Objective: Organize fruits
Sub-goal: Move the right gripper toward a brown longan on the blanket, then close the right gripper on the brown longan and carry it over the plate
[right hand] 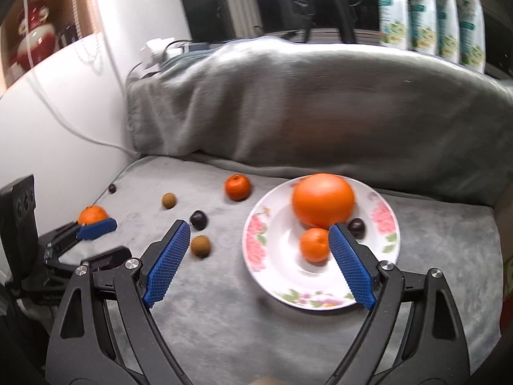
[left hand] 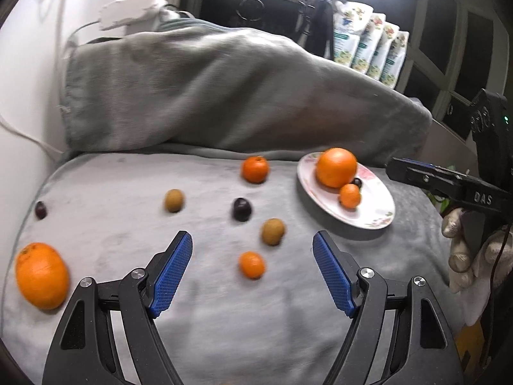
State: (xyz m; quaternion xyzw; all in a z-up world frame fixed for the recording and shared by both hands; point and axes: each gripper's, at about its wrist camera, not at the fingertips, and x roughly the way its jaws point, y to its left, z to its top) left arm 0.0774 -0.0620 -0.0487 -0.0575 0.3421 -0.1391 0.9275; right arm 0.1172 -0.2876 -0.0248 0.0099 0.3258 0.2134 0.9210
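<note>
A flowered white plate (right hand: 282,292) (left hand: 378,215) on the grey blanket holds a large orange (right hand: 322,203), a small tangerine (right hand: 315,244) and a dark plum (right hand: 356,226). My right gripper (right hand: 258,227) hovers open over the plate's near left side, nothing between its pads. Loose on the blanket lie a tangerine (left hand: 255,169), two brown fruits (left hand: 174,200) (left hand: 273,231), a plum (left hand: 241,209), a small tangerine (left hand: 252,264), a large orange (left hand: 41,274) and a far plum (left hand: 40,209). My left gripper (left hand: 252,239) stands open and empty above the small tangerine.
A heaped grey blanket (left hand: 224,89) walls off the back. Printed pouches (right hand: 429,9) and a tripod (left hand: 315,12) stand by the dark window. A white wall with a cable (right hand: 64,122) closes the left side. A gloved hand (left hand: 461,250) holds the right gripper.
</note>
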